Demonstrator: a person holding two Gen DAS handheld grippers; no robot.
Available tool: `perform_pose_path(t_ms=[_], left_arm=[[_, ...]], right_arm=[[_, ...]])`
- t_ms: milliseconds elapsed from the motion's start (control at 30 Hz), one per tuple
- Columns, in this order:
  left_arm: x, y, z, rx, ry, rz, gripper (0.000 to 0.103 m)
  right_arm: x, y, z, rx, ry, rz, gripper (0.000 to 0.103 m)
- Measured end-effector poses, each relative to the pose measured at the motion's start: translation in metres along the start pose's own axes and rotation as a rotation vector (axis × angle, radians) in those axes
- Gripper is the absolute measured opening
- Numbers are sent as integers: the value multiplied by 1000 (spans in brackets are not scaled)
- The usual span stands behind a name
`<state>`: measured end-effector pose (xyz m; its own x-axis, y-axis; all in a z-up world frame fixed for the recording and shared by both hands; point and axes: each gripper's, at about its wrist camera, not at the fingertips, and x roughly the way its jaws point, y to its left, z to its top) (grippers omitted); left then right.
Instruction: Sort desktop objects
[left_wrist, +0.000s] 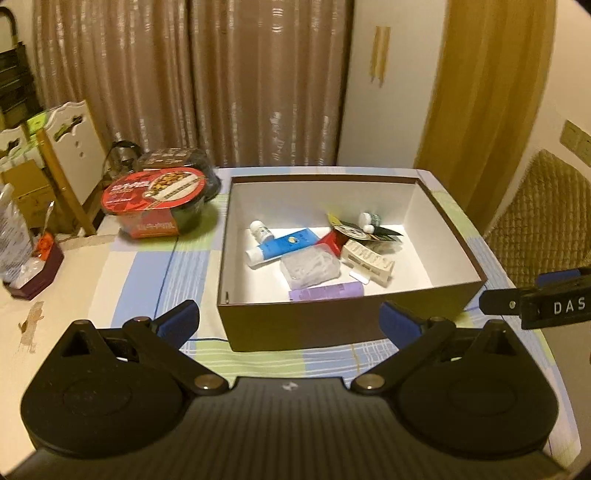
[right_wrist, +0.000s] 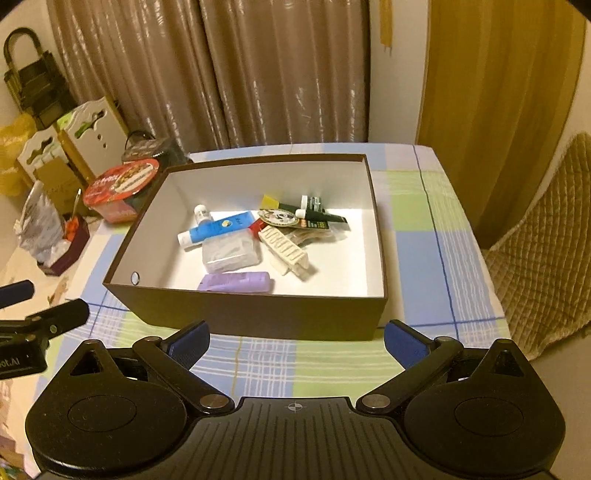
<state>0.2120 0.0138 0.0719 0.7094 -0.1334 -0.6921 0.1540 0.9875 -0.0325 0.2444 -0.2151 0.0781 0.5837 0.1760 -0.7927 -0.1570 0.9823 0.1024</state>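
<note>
A brown box (left_wrist: 332, 317) (right_wrist: 258, 314) with a white inside stands on the checked tablecloth. It holds a blue tube (left_wrist: 284, 245) (right_wrist: 212, 230), a small white bottle (left_wrist: 261, 230) (right_wrist: 202, 214), a clear packet (left_wrist: 309, 271) (right_wrist: 231, 251), a purple item (left_wrist: 325, 291) (right_wrist: 236, 282), a cream hair clip (left_wrist: 369, 260) (right_wrist: 284, 249) and a dark tube (right_wrist: 314, 216). My left gripper (left_wrist: 290, 321) hangs open in front of the box, empty. My right gripper (right_wrist: 297, 341) is open too, empty, just short of the box's near wall.
Red-lidded food bowls (left_wrist: 155, 203) (right_wrist: 120, 188) stand left of the box. A small maroon tray of clutter (left_wrist: 33, 273) (right_wrist: 66, 251) sits at the table's left. A woven chair (left_wrist: 539, 206) (right_wrist: 543, 251) stands to the right; curtains hang behind.
</note>
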Motion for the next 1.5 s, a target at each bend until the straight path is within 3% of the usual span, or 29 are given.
perform_pose_path(t_ms=[1500], left_arm=[[19, -12, 9, 28, 22, -7, 102]], right_arm=[[14, 1, 7, -25, 26, -3, 103]])
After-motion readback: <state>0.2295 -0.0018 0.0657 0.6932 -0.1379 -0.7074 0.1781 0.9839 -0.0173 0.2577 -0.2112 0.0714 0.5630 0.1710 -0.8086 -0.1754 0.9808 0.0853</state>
